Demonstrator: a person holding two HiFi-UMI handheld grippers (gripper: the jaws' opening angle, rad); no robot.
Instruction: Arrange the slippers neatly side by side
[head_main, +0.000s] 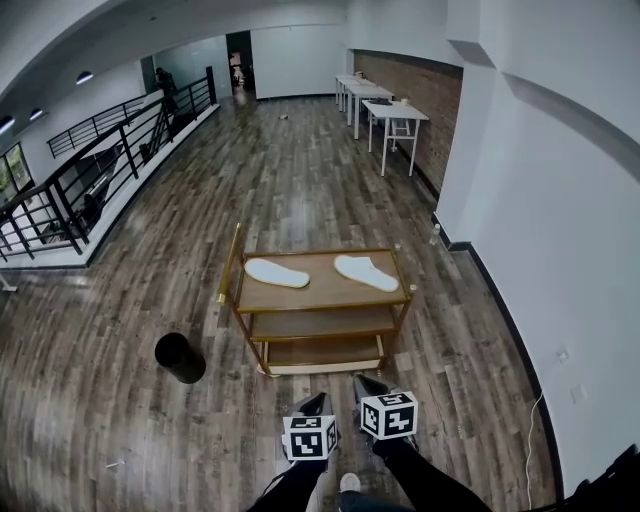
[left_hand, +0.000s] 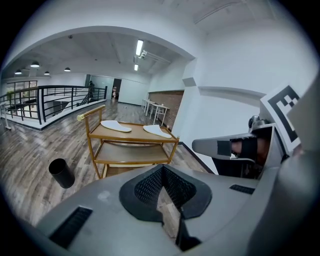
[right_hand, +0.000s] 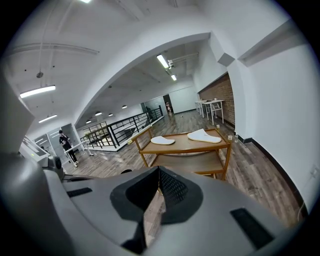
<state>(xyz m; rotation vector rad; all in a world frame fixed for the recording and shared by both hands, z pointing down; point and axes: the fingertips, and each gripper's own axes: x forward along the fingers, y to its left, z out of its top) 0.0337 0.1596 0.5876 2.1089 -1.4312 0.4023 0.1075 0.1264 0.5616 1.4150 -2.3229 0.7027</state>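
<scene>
Both closed, empty: left tool (head_main: 314, 402), right tool (head_main: 366, 384). On cart (head_main: 325, 297) top shelf: left slipper (head_main: 277, 272), right slipper (head_main: 366, 272), apart, well clear of tools.

Bright, even light comes from long white ceiling tube lamps (left_hand: 139, 47); the grey-brown wood-plank floor (head_main: 300, 195) shows soft glare. Strong fisheye bending throughout (black corners in both gripper views).

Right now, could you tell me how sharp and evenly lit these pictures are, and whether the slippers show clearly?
Head view: fisheye bends the wall; light is even, with a soft sheen on the floor; both slippers sharp on the cart. Left gripper view: black rounded corners, bright lamps overhead, slippers small but clear. Right gripper view: same dark corners, lamps glare, slippers clear.
</scene>
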